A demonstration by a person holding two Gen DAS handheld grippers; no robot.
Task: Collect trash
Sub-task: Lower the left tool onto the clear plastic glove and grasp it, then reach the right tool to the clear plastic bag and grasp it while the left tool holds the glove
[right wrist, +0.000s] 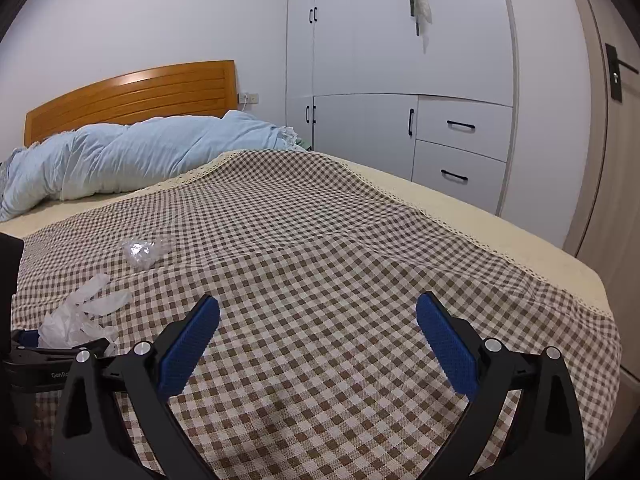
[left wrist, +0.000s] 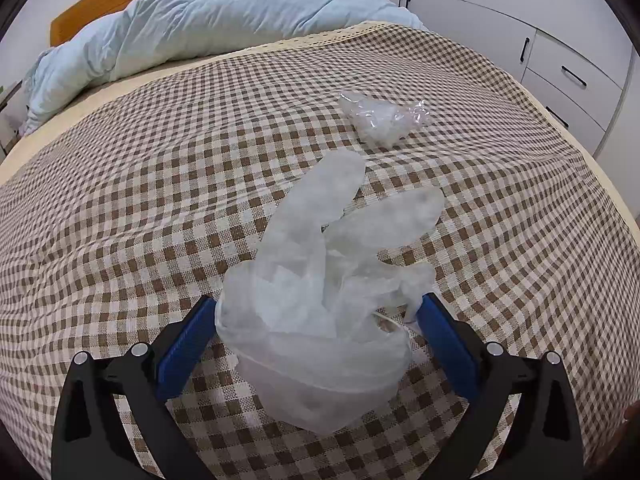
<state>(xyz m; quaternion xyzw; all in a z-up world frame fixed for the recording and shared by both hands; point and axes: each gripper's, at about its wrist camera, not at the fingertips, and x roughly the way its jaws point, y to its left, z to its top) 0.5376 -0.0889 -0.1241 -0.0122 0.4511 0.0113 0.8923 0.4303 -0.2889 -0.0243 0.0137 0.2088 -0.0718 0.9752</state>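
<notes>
The bed [left wrist: 120, 184] takes up most of both views, under a checked cover with a blue duvet [left wrist: 192, 24] bunched at the headboard end and a white wardrobe [right wrist: 400, 60] beside it. Two bits of trash show on the cover, and no bin or bag is in view, so the collecting looks barely begun: nothing appears gathered yet.

The glove [left wrist: 320, 292], thin and translucent, lies crumpled near the foot of the bed. The wrapper [left wrist: 380, 120], a clear crinkled wad, sits further up the bed from the glove, towards the duvet, apart from it.

The left gripper [left wrist: 318, 316] is spread wide with the glove between its blue pads, not clamped; the glove seems to brush both. The right gripper [right wrist: 318, 316] is also wide and empty, over bare cover to the right of the glove.
</notes>
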